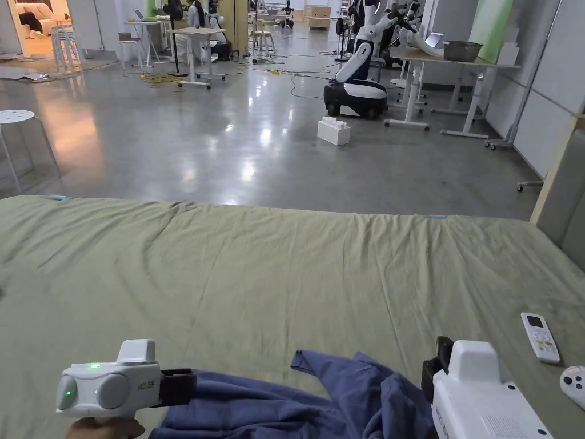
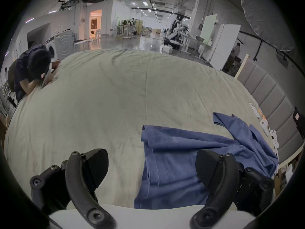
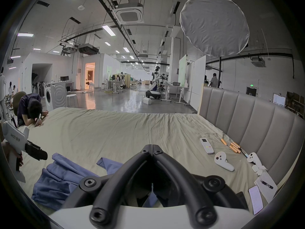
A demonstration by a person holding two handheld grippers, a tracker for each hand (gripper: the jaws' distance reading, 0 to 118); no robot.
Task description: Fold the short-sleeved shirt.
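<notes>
Two claws working over one crumpled blue shirt (image 1: pixel 297 400), soft woven cloth lying bunched on a wrinkled olive-green bedsheet (image 1: pixel 257 268). Left gripper (image 2: pixel 151 168) hovering with jaws spread wide, dark ribbed pads apart, gripping nothing; shirt's frayed edge lying between the jaws, nearer the right-hand one. In the head view, left gripper (image 1: pixel 174 387) pointing rightward at the shirt's near edge. Right gripper (image 3: pixel 151 147) showing curved black jaws meeting at the tips, pinched together with no cloth visible at the tips; shirt lying below and leftward of those tips. Rightward of that claw, lying on the sheet: one flat white remote (image 3: pixel 206 145), two rounded white controllers (image 3: pixel 222 160), several orange cylinders (image 3: pixel 231 145). Beyond, running along the bed's edge, one grey padded headboard (image 3: pixel 247 110).
</notes>
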